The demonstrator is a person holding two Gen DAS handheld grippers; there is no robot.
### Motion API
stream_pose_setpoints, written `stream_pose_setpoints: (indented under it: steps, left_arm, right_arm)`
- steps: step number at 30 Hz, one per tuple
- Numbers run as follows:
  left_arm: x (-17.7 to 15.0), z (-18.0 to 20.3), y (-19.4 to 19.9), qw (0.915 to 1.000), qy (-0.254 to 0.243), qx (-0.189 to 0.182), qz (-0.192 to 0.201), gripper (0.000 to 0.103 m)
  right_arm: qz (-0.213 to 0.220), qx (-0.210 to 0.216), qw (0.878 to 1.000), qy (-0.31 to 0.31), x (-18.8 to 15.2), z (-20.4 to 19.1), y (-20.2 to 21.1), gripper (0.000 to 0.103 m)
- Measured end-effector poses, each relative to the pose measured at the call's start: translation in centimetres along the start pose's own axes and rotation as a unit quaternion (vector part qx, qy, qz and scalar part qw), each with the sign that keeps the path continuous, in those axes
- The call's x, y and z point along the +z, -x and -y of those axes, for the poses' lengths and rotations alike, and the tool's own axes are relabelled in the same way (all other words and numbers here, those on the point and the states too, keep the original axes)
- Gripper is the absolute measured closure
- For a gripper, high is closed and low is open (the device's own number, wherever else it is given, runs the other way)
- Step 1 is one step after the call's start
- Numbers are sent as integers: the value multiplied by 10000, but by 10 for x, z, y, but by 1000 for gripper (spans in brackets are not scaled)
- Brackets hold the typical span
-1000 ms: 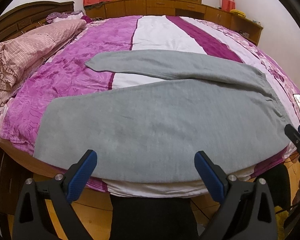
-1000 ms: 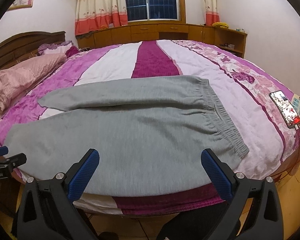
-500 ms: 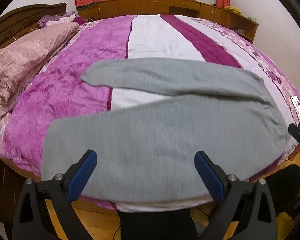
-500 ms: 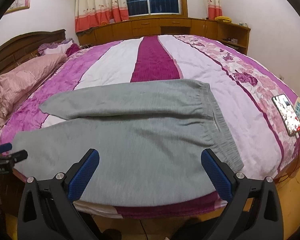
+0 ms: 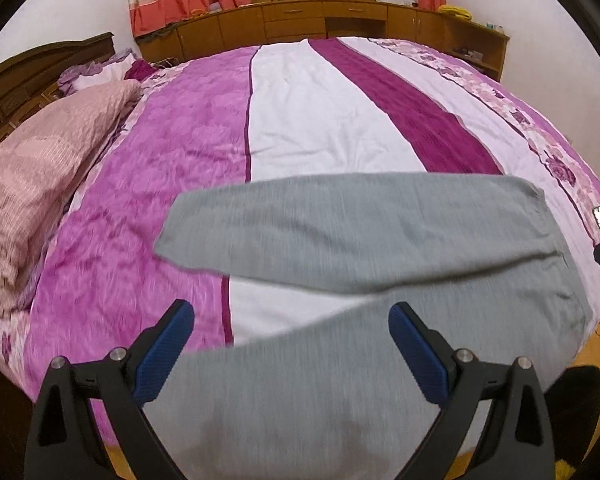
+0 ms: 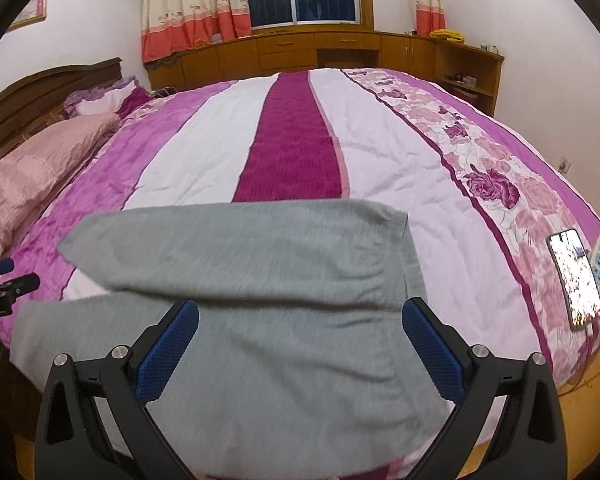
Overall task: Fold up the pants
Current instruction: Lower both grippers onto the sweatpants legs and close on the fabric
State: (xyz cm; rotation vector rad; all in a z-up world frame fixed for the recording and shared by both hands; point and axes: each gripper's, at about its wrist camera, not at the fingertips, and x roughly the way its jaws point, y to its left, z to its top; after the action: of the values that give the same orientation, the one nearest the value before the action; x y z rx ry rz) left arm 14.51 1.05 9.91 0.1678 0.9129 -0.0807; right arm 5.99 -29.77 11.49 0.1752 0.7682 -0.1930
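On the near edge of the purple-striped bed (image 5: 300, 112), the grey knit pants (image 5: 340, 240) lie left to right, legs leftward under the wide-open, empty left gripper (image 5: 290, 344), waistband rightward by the equally wide right gripper (image 6: 300, 346).

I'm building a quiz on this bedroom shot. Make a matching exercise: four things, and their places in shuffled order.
1. pants
2. phone
3. pillow
4. left gripper

A. far left, by the headboard
B. right edge of the bed
C. spread along the near edge
D. open above the near pant leg

Pairs: 1-C, 2-B, 3-A, 4-D
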Motion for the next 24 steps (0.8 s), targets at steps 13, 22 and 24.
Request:
stream_pose_setpoints:
  steps: [13,22,24]
  left_arm:
    - [88,-4,-91,9995,-136,-11,-270,3]
    - [109,2,-162,9975,-424,-191,-530,3]
    - [112,3,-176,9969,-477,-223,-583,3]
  right_arm:
    - [-367,-187,9992,12,52,32,-83,4]
    - [-715,-251,9971,55,69,47,-147,4]
    - [-776,-262,9966,66,71,49,-157,4]
